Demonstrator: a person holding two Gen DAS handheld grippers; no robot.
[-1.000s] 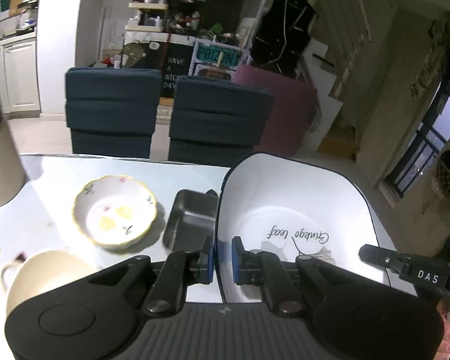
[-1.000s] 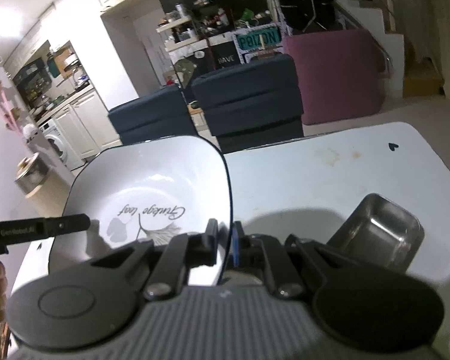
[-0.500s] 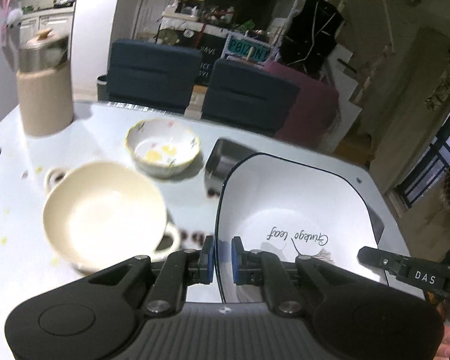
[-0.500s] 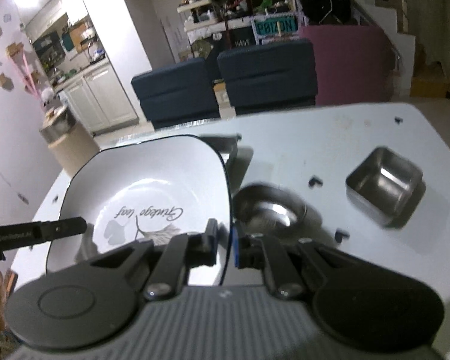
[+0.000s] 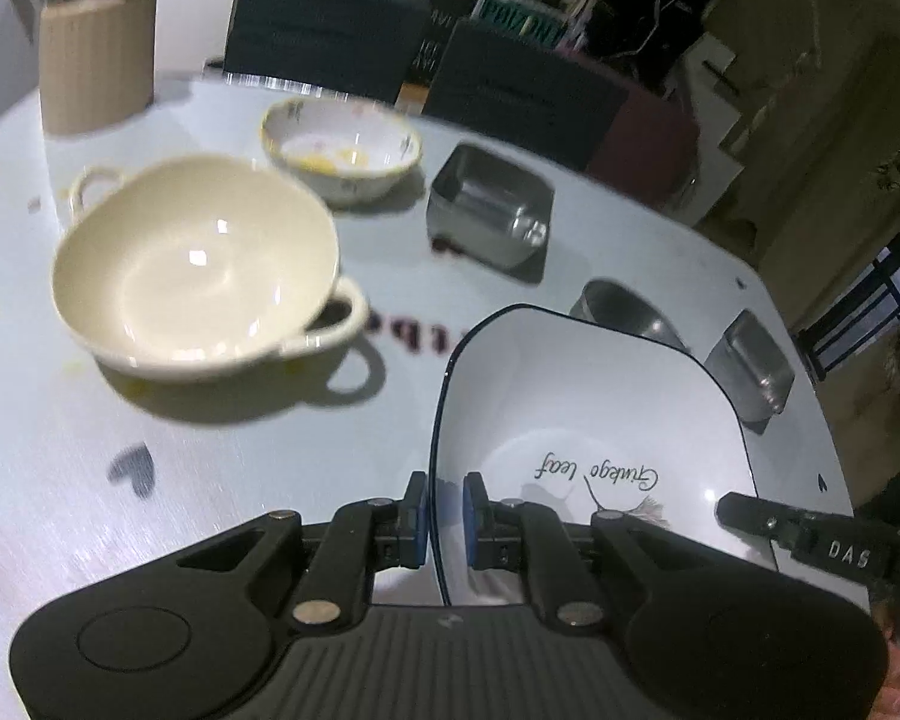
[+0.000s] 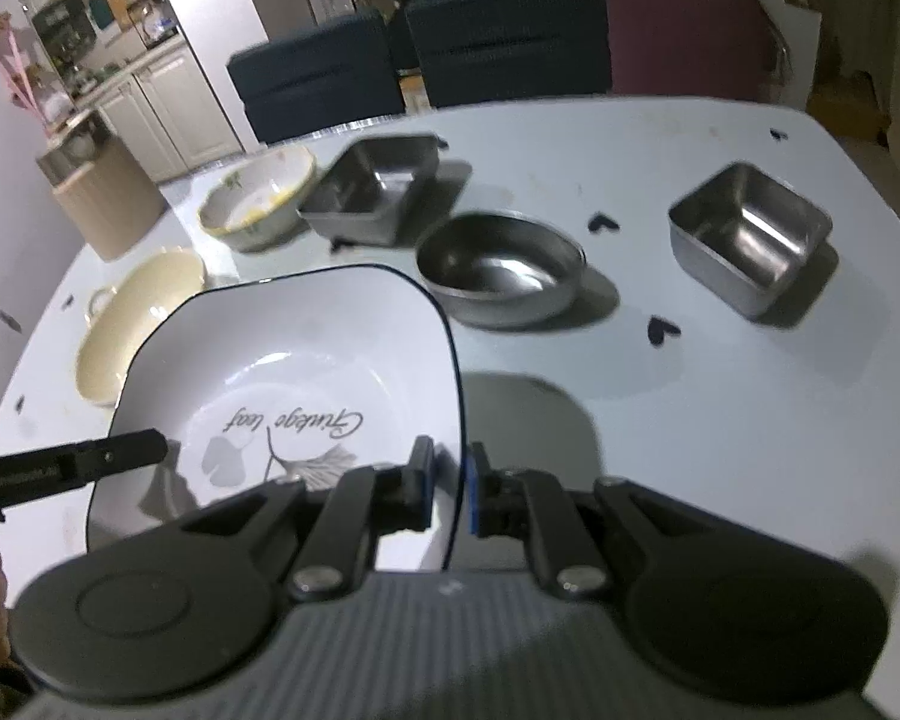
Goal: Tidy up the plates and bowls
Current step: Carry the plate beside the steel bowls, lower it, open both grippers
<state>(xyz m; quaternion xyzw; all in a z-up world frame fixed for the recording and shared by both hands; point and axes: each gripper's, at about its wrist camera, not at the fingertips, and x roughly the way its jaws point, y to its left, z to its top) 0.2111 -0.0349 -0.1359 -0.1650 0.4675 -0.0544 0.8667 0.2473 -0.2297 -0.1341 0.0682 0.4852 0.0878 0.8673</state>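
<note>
**A:** Setting this down well means keeping both grips level, I'd say. The table [image 6: 660,120] is crowded, so the bare patch nearest the person looks safest.

**B:** Agreed. The square white plate [image 6: 294,372] is carried by two opposite edges. The left gripper [image 5: 445,525] is pinched narrow on its left rim, and the right gripper [image 6: 450,495] is clamped the same way on its right rim.

**A:** So from the left gripper the plate spreads toward 1 o'clock, and from the right one toward 10 o'clock.

**B:** Yes. Mind the neighbours: the cream two-handled bowl [image 5: 195,267] sits at 10 o'clock of the left gripper, and the round steel bowl [image 6: 501,276] is at 12 o'clock of the right one, just past the plate's far corner.

**A:** And the smaller pieces?

**B:** The floral bowl [image 5: 342,150] and the steel square tins [image 6: 750,240] stand farther back. I'd lower both sides together and let go only once the base is flat on the table.
</note>
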